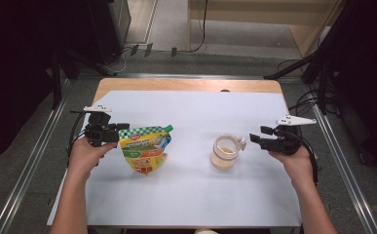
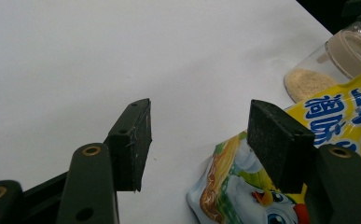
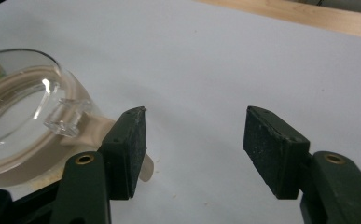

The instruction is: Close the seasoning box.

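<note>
Standing over the white sheet (image 1: pixel 191 185), the person has both tools free of load. At nine o'clock the left gripper (image 1: pixel 121 128) sits with its jaws parted, nothing pressed between them; in its own view the pouch (image 2: pixel 281 177) lies just beside the right-hand pad (image 2: pixel 276 140), not pinched. At three o'clock the right gripper (image 1: pixel 252 140) is likewise released, jaws spread and bare, just beside the jar (image 1: pixel 225 152).

That jar lies near the middle of the sheet, slightly toward three o'clock, its open hinged lid (image 3: pixel 24 112) pointing at the right gripper. A small heap of pale tan granules rests in its bottom. Whether any more is inside, I cannot tell. The pouch (image 1: pixel 144 148), yellow with a green checked top and a green spout at one o'clock, lies flat between the left gripper and the jar, well apart from the jar.

My guess: the jar stands opened and ready, while lifting the pouch and pouring remain undone.
</note>
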Demonstrator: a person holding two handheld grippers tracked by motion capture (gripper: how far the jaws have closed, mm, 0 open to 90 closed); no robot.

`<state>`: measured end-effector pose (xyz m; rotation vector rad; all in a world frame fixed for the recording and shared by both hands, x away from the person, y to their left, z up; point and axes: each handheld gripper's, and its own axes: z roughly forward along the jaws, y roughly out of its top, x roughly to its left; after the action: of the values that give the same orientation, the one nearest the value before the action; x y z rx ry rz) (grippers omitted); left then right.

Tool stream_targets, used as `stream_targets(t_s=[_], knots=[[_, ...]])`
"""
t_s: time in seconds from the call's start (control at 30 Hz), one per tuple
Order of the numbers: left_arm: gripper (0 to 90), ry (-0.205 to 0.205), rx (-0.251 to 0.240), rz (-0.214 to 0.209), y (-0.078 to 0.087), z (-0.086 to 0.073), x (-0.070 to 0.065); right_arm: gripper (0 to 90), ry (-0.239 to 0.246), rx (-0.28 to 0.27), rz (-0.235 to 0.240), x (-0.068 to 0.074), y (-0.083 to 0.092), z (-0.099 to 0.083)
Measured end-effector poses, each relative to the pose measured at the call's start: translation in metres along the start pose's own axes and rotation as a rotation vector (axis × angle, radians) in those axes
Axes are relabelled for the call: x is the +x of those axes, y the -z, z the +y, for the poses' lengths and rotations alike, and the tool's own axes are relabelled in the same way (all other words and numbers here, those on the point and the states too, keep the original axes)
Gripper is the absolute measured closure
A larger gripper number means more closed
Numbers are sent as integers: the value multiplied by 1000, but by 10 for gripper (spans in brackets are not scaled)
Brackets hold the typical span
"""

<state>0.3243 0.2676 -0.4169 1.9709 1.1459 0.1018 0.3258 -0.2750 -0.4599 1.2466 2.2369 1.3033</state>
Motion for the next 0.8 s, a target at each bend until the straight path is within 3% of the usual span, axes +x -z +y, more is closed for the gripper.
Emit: stream_targets(t_s=[0.27,0.43,0.8], knots=[[410,7,-4,2,0,-1,1,336,-20,13,-38,-7,-7,-10],[408,32,-8,16,0,-1,2,317,-40,11,-57,-10,-9,-13],[339,84,-33,25,-1,-3,6,305,-30,22,-69,-10,-12,-15]])
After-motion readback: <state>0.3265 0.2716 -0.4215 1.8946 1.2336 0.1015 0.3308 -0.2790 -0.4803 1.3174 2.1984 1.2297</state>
